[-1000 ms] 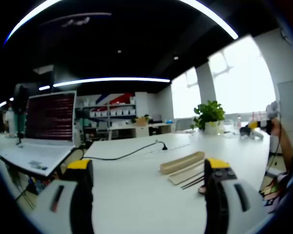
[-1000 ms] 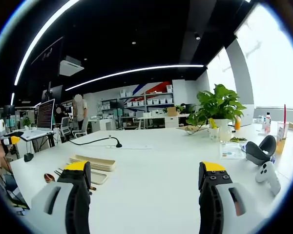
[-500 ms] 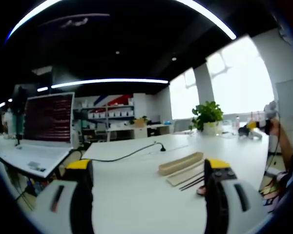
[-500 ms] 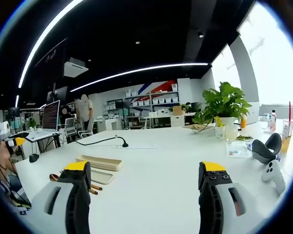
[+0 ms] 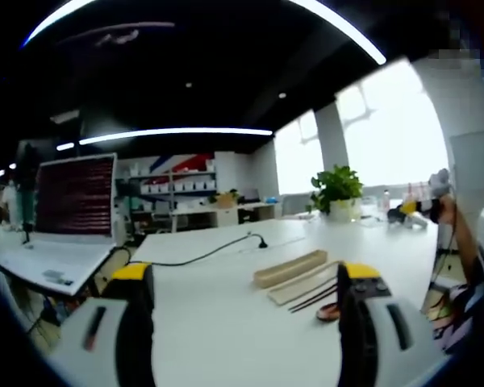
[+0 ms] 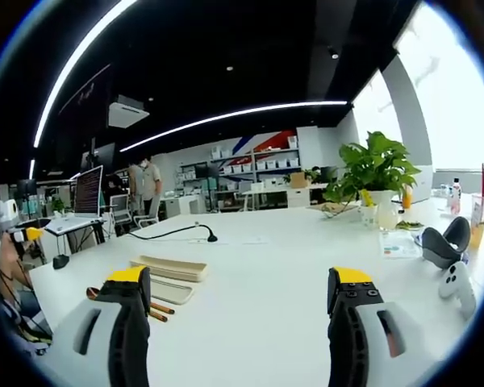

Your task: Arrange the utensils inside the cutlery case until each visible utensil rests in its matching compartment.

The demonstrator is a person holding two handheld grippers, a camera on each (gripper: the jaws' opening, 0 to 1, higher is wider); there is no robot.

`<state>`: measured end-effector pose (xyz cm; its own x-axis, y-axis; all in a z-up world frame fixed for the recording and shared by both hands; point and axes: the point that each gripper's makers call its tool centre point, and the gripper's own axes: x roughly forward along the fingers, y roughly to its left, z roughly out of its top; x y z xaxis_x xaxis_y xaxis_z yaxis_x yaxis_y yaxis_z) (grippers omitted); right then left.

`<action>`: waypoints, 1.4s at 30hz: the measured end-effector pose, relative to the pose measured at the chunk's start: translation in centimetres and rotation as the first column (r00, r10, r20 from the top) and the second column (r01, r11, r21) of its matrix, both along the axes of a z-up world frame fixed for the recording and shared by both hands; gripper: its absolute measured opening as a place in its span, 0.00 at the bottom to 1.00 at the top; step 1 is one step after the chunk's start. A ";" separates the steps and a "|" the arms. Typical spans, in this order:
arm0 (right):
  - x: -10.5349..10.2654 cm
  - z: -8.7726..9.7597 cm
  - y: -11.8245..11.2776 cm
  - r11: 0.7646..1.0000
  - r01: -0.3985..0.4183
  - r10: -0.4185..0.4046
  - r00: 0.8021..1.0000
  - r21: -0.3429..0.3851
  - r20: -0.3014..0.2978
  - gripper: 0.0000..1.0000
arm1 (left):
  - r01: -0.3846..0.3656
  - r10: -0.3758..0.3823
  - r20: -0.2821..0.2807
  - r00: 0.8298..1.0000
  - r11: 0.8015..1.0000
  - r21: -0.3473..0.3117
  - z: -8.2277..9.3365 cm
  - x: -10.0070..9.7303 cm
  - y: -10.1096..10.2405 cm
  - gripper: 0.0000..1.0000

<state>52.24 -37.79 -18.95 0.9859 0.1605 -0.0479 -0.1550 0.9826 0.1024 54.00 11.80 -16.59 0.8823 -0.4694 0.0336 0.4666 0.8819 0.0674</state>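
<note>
A wide white table (image 6: 274,266) spreads under both grippers and carries everything of interest. In the left gripper view the same table (image 5: 226,306) runs back to an open laptop (image 5: 68,214) on its far left side, and a black cable (image 5: 202,254) trails across the top toward the middle.

A potted plant (image 6: 375,173) stands at the far right part of the table in the right gripper view; in the left gripper view the plant (image 5: 335,189) sits far back near the windows. Two dark controllers (image 6: 448,258) lie at the right edge, well apart from the cutlery.

The cutlery case (image 6: 168,268) is a long, shallow beige box lying left of centre, with its flat lid (image 6: 171,289) just beside it on the near side. From the left gripper the case (image 5: 290,268) appears side-on, so what is inside it cannot be made out; the lid (image 5: 302,288) lies alongside. The utensils (image 6: 149,308) lie on the bare table next to the lid, outside the case: dark chopsticks (image 5: 315,296) and a brown spoon (image 5: 329,310).

The left gripper (image 5: 242,290) hovers above the table with jaws spread wide, holding nothing. The right gripper (image 6: 238,298) is likewise spread apart and empty.
</note>
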 end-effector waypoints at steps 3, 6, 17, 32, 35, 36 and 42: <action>-0.3 1.1 0.2 0.999 -0.012 0.010 0.999 0.046 0.052 0.94 | -0.005 0.005 -0.009 1.000 1.000 0.005 -0.2 0.1 0.2 1.00; -0.3 1.0 0.3 0.999 -0.011 0.010 0.999 0.030 0.041 0.94 | -0.004 0.004 -0.004 1.000 1.000 0.003 -0.2 0.2 0.2 1.00; -0.2 0.6 0.9 0.999 -0.046 0.046 0.999 0.024 0.024 0.92 | 0.018 -0.018 -0.013 1.000 1.000 0.026 -0.6 0.3 -0.4 0.97; 0.3 0.7 2.8 0.996 -0.092 0.091 0.995 0.019 0.027 0.93 | 0.019 -0.018 0.014 1.000 0.998 -0.057 0.4 0.1 0.3 1.00; 0.4 0.7 3.2 0.994 -0.108 0.107 0.994 0.006 0.021 0.92 | 0.017 -0.017 0.016 1.000 0.999 -0.046 0.4 0.1 0.3 1.00; 0.5 0.7 3.4 0.994 -0.109 0.109 0.994 0.005 0.019 0.92 | 0.024 -0.023 0.014 1.000 0.999 -0.035 0.3 0.0 0.1 1.00; 0.6 0.8 5.6 0.983 -0.185 0.185 0.983 -0.006 0.013 0.92 | 0.044 -0.044 0.013 0.999 0.999 -0.032 0.2 -0.1 -0.4 1.00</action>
